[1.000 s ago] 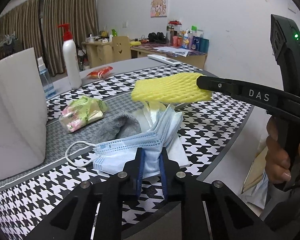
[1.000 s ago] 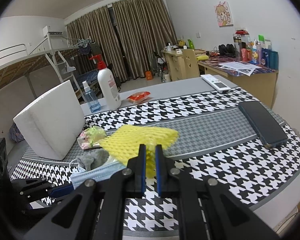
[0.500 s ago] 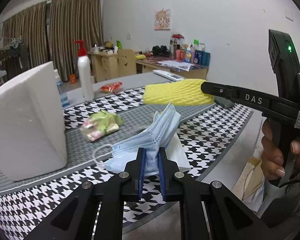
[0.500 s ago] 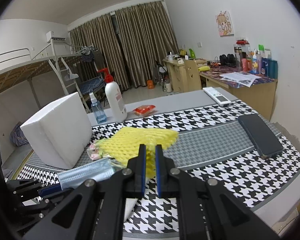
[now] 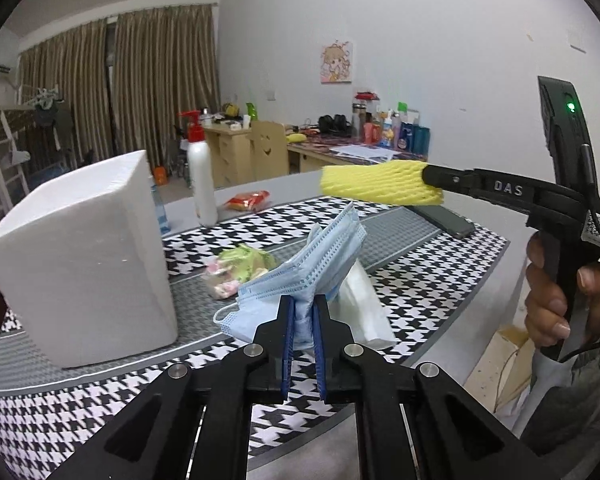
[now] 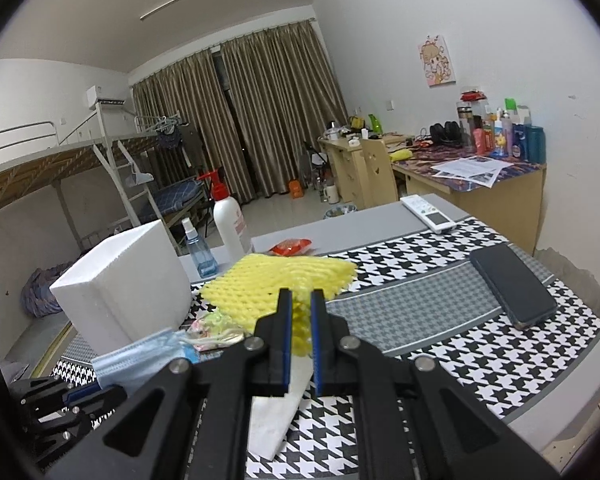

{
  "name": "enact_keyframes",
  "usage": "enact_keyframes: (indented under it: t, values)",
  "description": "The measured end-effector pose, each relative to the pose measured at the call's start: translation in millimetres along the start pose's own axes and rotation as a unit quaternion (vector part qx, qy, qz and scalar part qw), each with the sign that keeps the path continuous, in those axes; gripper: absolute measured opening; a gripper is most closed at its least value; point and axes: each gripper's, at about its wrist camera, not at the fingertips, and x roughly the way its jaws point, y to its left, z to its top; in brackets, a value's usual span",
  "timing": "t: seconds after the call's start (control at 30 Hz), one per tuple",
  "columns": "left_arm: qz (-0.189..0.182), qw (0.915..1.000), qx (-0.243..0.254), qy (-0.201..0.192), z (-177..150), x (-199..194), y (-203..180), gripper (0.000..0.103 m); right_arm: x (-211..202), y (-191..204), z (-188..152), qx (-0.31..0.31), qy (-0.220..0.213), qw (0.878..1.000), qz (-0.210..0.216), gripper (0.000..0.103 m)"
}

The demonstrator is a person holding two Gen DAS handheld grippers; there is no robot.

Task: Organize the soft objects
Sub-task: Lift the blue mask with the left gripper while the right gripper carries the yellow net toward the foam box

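Note:
My left gripper (image 5: 302, 310) is shut on a bunch of blue face masks (image 5: 312, 260) and holds them up off the table; they also show in the right wrist view (image 6: 140, 356). My right gripper (image 6: 300, 306) is shut on a yellow foam net (image 6: 276, 280), held in the air above the table; it also shows in the left wrist view (image 5: 376, 188). A white tissue (image 5: 366, 312) lies on the table under the masks. A crumpled green and pink bag (image 5: 240, 268) lies beyond them.
A white foam box (image 5: 84, 256) stands at the left. A white pump bottle (image 5: 201, 178), a blue spray bottle (image 6: 198, 250), a red snack packet (image 5: 248, 201), a dark phone (image 6: 512, 284) and a remote (image 6: 428, 213) sit on the houndstooth tablecloth (image 6: 440, 352).
Both grippers have risen. The masks came up off the table with the left gripper, and the yellow net rose higher. The grey sock seen a second ago is out of sight.

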Motion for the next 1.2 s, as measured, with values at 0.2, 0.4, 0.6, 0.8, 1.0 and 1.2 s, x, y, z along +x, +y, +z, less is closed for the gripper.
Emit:
enact_keyframes:
  t: [0.2,0.4,0.6,0.8,1.0,1.2]
  values:
    - [0.014,0.9998,-0.007,-0.015,5,-7,10,0.01,1,9,-3,-0.011,0.004,1.0,0.001,0.011]
    - [0.019,0.9992,-0.012,-0.033,13,-17,16,0.01,0,18,2,-0.022,0.0,1.0,0.001,0.011]
    - [0.023,0.9984,-0.018,-0.048,25,-23,20,0.01,-3,24,8,-0.028,-0.009,1.0,-0.004,0.011]
    - [0.03,0.9978,-0.018,-0.057,38,-25,24,0.01,-7,29,18,-0.028,-0.023,0.999,-0.007,0.011]
    - [0.04,0.9962,-0.02,-0.075,54,-29,31,0.01,-3,33,29,-0.029,-0.03,0.999,-0.011,0.011]
    - [0.054,0.9942,-0.017,-0.092,66,-34,35,0.01,1,38,36,-0.032,-0.036,0.999,-0.013,0.011]
